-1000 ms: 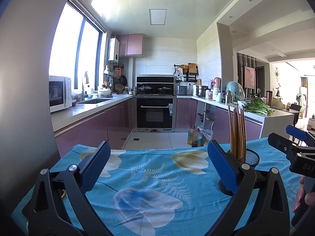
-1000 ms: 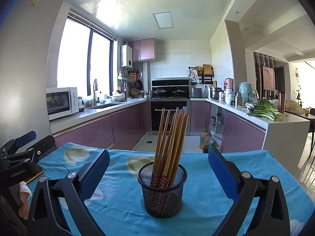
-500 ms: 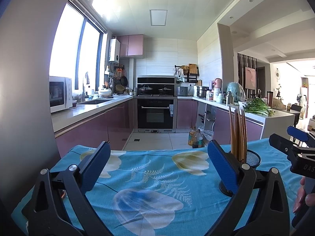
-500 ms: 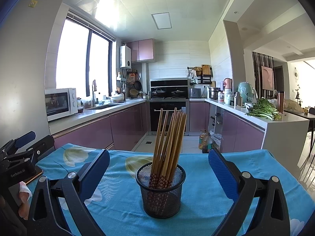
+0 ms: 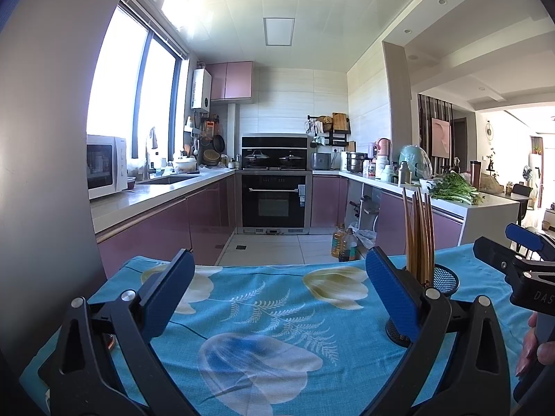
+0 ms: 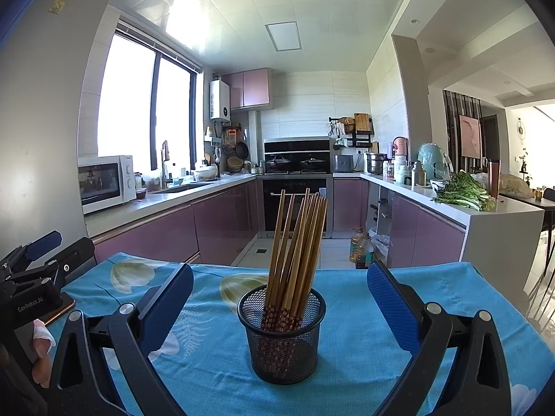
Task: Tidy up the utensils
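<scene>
A black mesh cup [image 6: 281, 336] stands upright on the blue flowered tablecloth [image 6: 350, 339], holding several brown chopsticks [image 6: 295, 242] that lean right. My right gripper [image 6: 279, 303] is open, its blue pads spread wide on either side of the cup, a little nearer the camera than it. In the left wrist view the same cup [image 5: 445, 277] and chopsticks [image 5: 418, 232] sit behind the right pad. My left gripper [image 5: 277, 287] is open over bare cloth with nothing between its fingers. The right gripper [image 5: 517, 253] shows at that view's right edge.
A phone-like flat object [image 6: 60, 308] lies at the table's left edge under the left gripper [image 6: 34, 270]. A person's fingers [image 5: 534, 350] hold the handles. Beyond the table's far edge are the kitchen floor, oil bottles [image 6: 360, 249], purple cabinets and an oven [image 5: 274, 201].
Both views shift only slightly. The cup and chopsticks stay in place, and both grippers stay open.
</scene>
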